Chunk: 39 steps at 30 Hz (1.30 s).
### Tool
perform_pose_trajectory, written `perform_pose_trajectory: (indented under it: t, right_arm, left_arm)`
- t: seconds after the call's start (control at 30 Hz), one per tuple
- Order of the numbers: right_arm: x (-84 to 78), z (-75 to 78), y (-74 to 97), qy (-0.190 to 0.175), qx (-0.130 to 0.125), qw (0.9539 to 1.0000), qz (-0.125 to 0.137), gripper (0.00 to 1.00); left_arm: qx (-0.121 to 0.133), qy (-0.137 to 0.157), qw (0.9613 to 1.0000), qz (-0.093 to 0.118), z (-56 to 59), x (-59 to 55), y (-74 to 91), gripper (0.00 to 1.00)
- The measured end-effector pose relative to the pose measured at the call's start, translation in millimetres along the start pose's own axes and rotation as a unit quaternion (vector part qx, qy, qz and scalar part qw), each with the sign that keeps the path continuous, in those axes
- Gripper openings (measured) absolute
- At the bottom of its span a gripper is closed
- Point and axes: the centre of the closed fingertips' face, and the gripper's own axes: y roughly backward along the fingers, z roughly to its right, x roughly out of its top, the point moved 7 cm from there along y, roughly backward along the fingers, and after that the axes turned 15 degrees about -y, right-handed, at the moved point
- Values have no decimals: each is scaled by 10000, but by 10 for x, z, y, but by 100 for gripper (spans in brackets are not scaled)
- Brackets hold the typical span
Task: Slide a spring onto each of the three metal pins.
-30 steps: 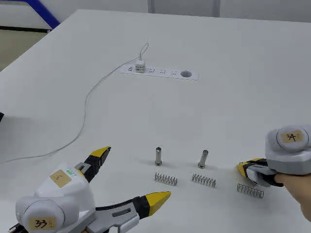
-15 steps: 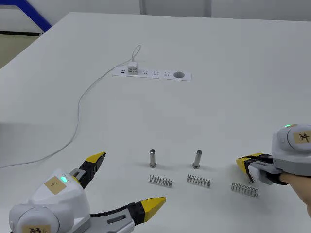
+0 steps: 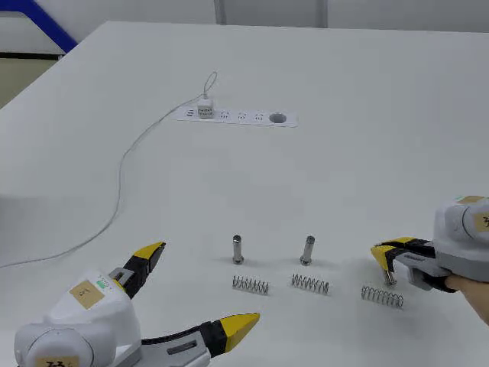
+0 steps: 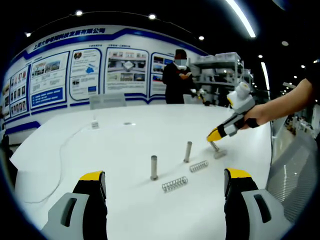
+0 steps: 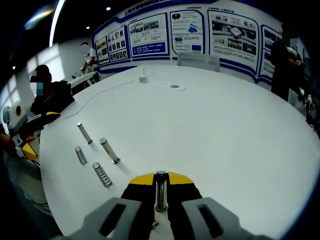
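Observation:
Two metal pins (image 3: 238, 249) (image 3: 307, 250) stand upright on the white table (image 3: 367, 153). Three springs lie in a row in front of them: left (image 3: 250, 285), middle (image 3: 310, 284), right (image 3: 382, 297). My right gripper (image 3: 386, 257) is shut on the third pin (image 3: 390, 274), whose lower end hangs just behind the right spring. In the right gripper view that pin (image 5: 160, 190) stands between the yellow-tipped jaws. My left gripper (image 3: 194, 288) is open at the near left, short of the left pin (image 4: 154, 167) and left spring (image 4: 174, 184), holding nothing.
A white power strip (image 3: 233, 116) with a plugged charger (image 3: 205, 107) lies at the back, and its cable (image 3: 122, 176) trails toward the left edge. People stand beyond the table in both gripper views.
The head camera has shifted a little. My right gripper keeps the pin by the right spring, slightly raised. The left gripper stays open and sits a bit lower in view.

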Motion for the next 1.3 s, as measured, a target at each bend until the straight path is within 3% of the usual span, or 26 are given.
perform_pose_trajectory:
  t: [0.63,1.3]
  right_arm:
    - [57,-85,77,-45,136,9997,209,9]
    - [-56,-87,176,309,126,9990,303,9]
  left_arm:
    - [15,-64,10000,-45,-4,-7,7,100]
    - [-36,-133,9999,-87,14,-7,0,100]
